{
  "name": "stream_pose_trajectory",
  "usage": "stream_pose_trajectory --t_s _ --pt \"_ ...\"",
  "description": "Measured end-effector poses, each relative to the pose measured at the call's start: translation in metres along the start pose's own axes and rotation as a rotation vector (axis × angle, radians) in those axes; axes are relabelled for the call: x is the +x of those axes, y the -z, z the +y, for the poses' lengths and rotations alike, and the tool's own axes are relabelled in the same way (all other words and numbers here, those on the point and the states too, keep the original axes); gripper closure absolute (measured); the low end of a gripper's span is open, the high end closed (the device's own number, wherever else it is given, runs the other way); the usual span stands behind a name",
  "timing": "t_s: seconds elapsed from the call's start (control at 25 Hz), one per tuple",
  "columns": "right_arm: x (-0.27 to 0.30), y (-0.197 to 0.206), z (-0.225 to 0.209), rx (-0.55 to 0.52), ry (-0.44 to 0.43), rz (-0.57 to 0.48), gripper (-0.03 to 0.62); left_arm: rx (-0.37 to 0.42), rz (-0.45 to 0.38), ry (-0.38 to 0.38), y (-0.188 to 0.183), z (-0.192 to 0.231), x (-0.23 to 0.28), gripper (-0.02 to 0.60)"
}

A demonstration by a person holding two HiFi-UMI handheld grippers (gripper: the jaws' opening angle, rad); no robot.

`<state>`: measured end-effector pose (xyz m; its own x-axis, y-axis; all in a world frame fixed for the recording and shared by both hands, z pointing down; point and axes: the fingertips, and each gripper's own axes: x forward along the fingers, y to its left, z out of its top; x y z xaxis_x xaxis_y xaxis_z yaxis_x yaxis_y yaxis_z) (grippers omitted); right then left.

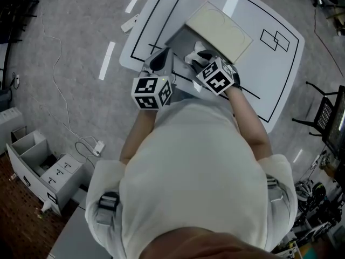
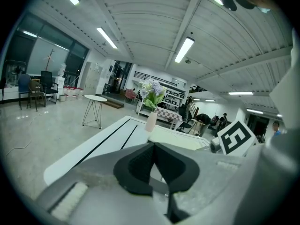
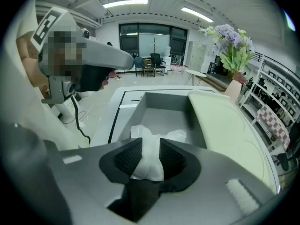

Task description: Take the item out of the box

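Right gripper view: right gripper [image 3: 151,140] jaws apart, white crumpled item [image 3: 149,162] between the 2 pads, its far part lying on the floor of the open grey box [image 3: 164,103]. The cream lid [image 3: 225,125] is open to the right, with a vase of flowers [image 3: 233,89] beyond it. Left gripper view: left gripper [image 2: 153,146] jaws together, nothing in them, over the white table [image 2: 93,146]. Head view: both grippers at the box's near end, the left one just outside its left wall, the right one tipped down into it.
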<state>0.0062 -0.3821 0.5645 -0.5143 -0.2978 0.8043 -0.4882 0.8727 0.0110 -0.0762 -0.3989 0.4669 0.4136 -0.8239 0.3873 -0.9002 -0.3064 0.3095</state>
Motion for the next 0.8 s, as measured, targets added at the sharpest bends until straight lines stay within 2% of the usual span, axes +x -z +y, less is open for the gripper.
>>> stream_pose_trajectory --t_s 0.52,0.8 --pt "0.006 0.002 -0.006 -0.022 0.036 0.048 0.546 -0.006 -0.004 -0.017 0.001 0.008 -0.008 0.581" --pt "-0.004 -0.002 -0.01 -0.024 0.084 0.021 0.579 0.002 -0.005 -0.004 0.002 0.005 -0.014 0.581"
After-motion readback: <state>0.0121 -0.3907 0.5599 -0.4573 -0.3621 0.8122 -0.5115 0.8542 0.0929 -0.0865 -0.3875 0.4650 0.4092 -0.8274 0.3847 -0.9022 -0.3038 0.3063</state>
